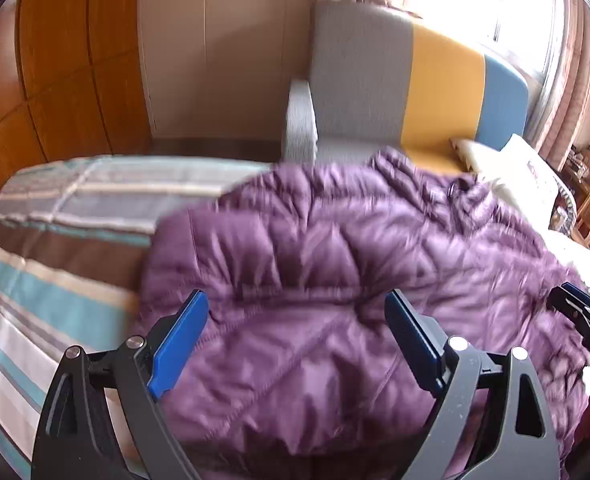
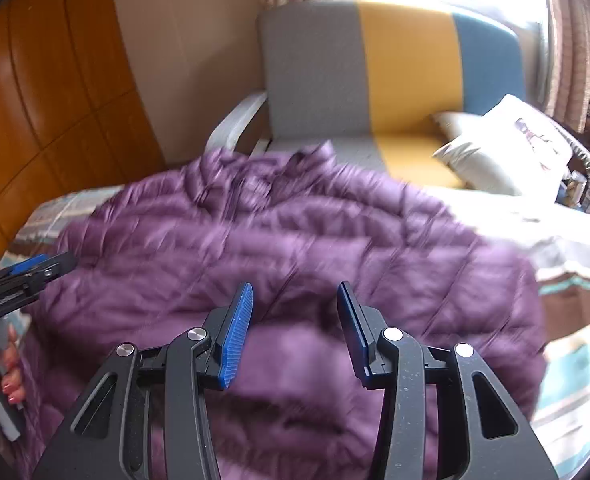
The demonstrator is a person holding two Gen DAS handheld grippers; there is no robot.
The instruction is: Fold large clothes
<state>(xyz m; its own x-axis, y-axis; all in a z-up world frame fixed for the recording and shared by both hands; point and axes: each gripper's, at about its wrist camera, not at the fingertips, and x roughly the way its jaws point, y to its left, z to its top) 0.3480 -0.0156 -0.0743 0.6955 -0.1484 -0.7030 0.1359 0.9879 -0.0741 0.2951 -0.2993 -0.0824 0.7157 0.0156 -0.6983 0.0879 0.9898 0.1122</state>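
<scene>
Your left gripper (image 1: 297, 340) stands wide and your right gripper (image 2: 295, 334) half open, both empty above the purple jacket (image 1: 335, 280), which lies on the striped bed (image 1: 55, 220) directly ahead, stretching away toward the sofa (image 1: 395, 80).

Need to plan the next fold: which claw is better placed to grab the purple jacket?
Probably the left claw: its jaws stand wide over a raised ridge of the purple jacket. The right claw gapes narrower above flatter fabric.
</scene>
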